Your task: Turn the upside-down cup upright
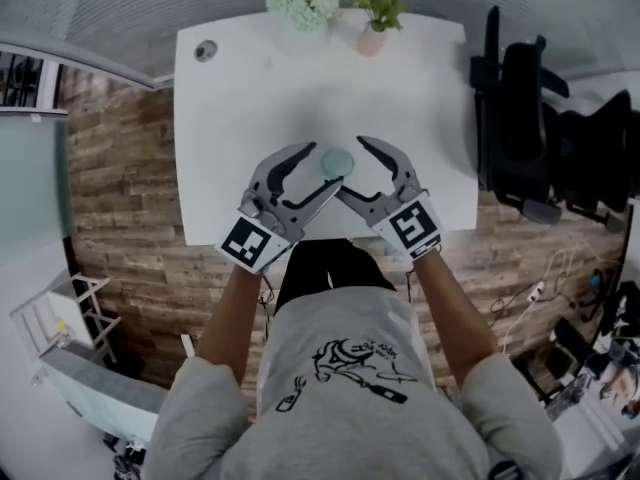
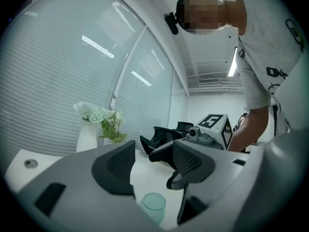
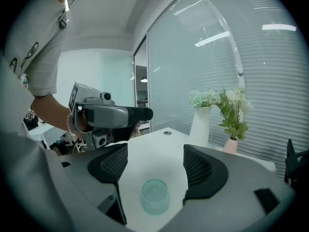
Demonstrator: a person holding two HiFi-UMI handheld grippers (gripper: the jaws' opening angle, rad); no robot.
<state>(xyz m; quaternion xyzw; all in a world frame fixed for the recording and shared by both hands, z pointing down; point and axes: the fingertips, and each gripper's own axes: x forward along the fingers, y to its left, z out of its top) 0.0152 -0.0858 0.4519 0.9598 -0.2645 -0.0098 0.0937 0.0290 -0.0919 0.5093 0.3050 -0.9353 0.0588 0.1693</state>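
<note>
The left gripper (image 2: 150,168) holds its fingers (image 2: 116,166) well apart with nothing between the black ribbed pads. The pale green cup (image 3: 154,195) stands lower down on the white table (image 1: 250,98), clear of both fingers. The right gripper (image 3: 155,166) is spread wide too, and its fingers (image 3: 205,170) frame the cup from above without touching it (the cup sits mouth down, its flat base on top). In the head view the two grippers meet tip to tip over the cup, near the table's front edge. The only markings are black-and-white square patterns on the left marker cube (image 1: 253,242) and the right marker cube (image 1: 413,226), and a black drawing on the person's grey shirt (image 1: 340,368).
</note>
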